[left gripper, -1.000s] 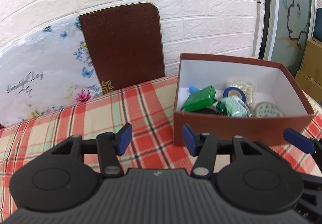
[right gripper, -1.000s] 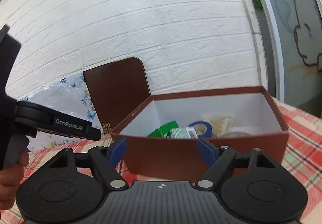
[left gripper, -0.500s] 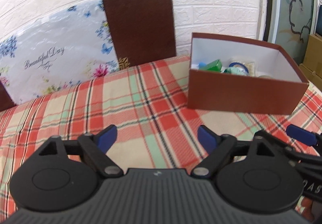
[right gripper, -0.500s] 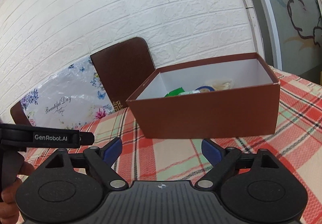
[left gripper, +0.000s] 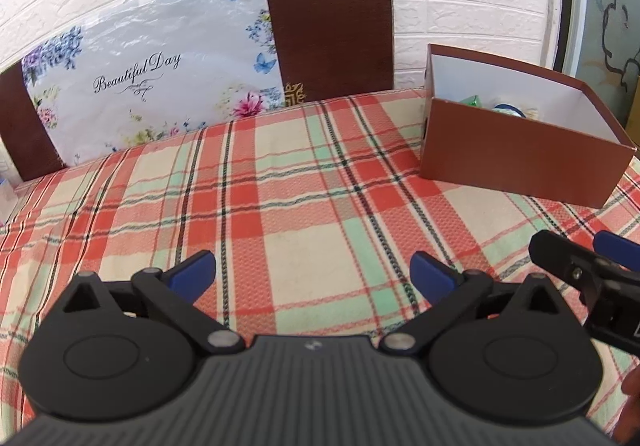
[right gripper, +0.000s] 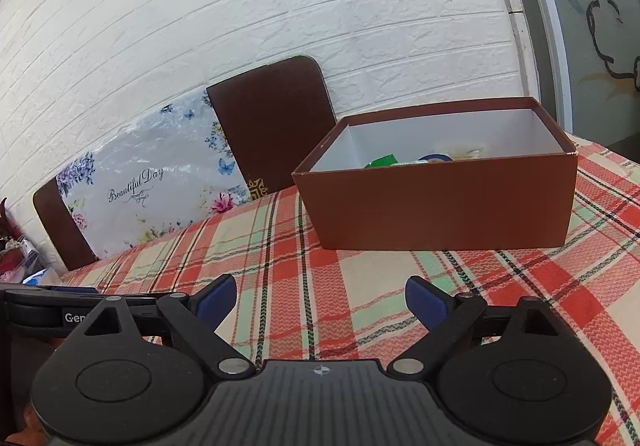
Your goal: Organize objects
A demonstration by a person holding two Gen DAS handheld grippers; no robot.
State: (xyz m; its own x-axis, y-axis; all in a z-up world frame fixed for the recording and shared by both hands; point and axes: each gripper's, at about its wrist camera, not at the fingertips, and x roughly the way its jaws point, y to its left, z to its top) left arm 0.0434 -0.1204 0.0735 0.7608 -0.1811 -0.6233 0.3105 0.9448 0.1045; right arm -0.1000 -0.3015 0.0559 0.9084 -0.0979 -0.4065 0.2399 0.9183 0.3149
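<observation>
Upper right of frame: brown box point(left gripper: 520, 161) on checked surface point(left gripper: 304, 205); left claw point(left gripper: 312, 274) and right claw point(right gripper: 320, 304) just spread wide, both empty.

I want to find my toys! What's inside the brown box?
Over the box's front wall you can see the tops of a green packet, a blue ring and something pale. The wall hides the box's floor and anything lower down.

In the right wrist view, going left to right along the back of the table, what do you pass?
Floral "Beautiful Day" panel → dark brown board leaning on the wall → open brown box with small items inside → cartoon-painted panel at the far right.
</observation>
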